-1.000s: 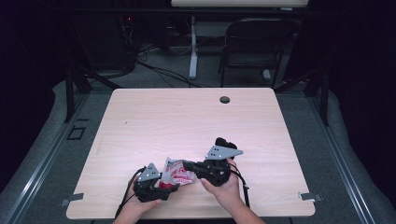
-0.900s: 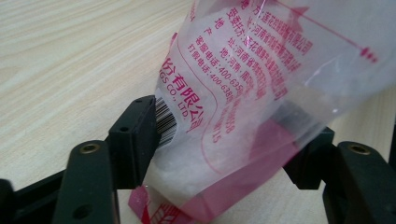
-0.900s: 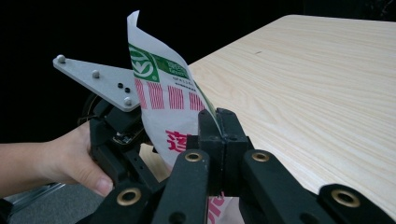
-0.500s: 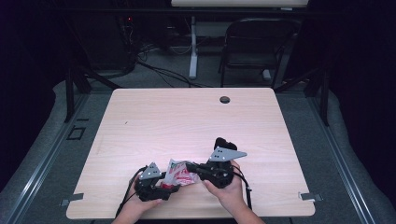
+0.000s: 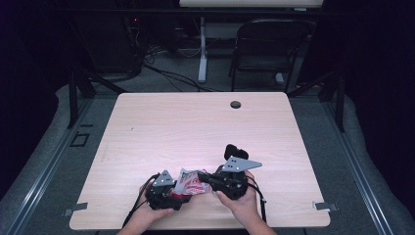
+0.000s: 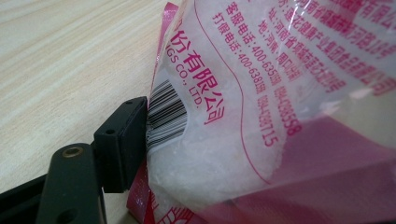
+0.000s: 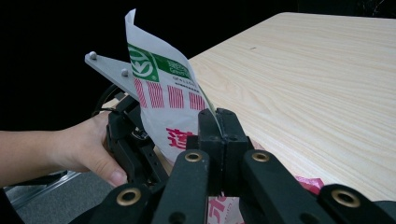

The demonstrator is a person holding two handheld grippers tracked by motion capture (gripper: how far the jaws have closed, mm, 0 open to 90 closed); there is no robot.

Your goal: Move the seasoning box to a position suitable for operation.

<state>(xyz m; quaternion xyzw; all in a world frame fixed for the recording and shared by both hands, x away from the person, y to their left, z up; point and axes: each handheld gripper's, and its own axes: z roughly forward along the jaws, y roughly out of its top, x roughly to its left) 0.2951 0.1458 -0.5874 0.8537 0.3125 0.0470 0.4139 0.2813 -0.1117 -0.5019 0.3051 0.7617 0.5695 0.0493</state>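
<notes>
A clear plastic bag (image 5: 190,181) of white grains, printed in pink, red and green, is held between both grippers just above the table's near edge. From the left, my left gripper (image 5: 180,192) grips it. One of the left gripper's pads (image 6: 122,142) dents the bag (image 6: 243,116) by its barcode, and the other jaw is hidden behind the bag. My right gripper (image 7: 218,128) has its jaws pressed together on the bag's flat top edge (image 7: 161,88). In the high view the right gripper (image 5: 204,177) comes in from the right. A hand (image 7: 86,149) holds the left gripper (image 7: 128,140) beyond the bag.
The light wooden table (image 5: 195,127) has a round cable hole (image 5: 235,104) near its far edge. A dark chair (image 5: 271,46) and floor cables (image 5: 166,73) lie behind the table. Grey brackets (image 5: 325,206) mark the near corners.
</notes>
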